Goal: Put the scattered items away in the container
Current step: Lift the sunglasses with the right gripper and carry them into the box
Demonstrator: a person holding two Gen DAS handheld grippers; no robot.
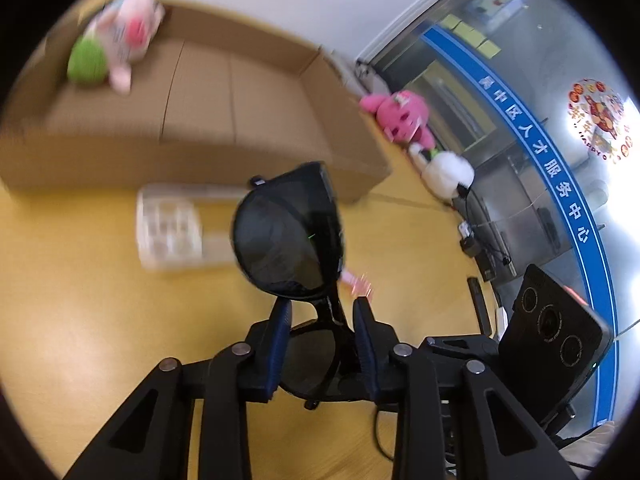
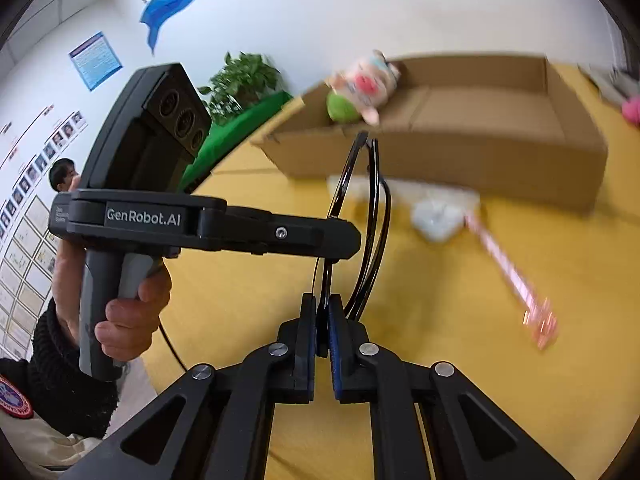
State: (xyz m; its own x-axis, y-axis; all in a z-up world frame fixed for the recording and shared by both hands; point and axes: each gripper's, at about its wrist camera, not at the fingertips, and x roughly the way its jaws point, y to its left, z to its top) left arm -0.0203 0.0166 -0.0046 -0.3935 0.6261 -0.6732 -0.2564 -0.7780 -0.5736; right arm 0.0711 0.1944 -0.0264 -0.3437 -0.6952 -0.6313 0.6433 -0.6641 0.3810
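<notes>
The pair of black plastic sunglasses with dark lenses hangs in the air above the yellow table, held between both tools and short of the open brown cardboard box.

Working left to right in the left wrist view: a pink plush pig with a green ball lies in the box's far left corner; a clear plastic blister tray lies on the table in front of the box; the sunglasses stand at the centre; a bright pink plush toy and a white plush toy lie at the right, beyond the box.

The left tongs stand partly apart around the bridge of the frame, and whether their pads press on it I cannot tell. The right tongs are clamped tight on the frame's thin edge; a pink patterned stick lies on the table to their right.

The sunglasses look light and stiff but fragile, with slick lenses and hinged arms that may swing. The frame rim or bridge seems the safest hold, never the lens faces.
</notes>
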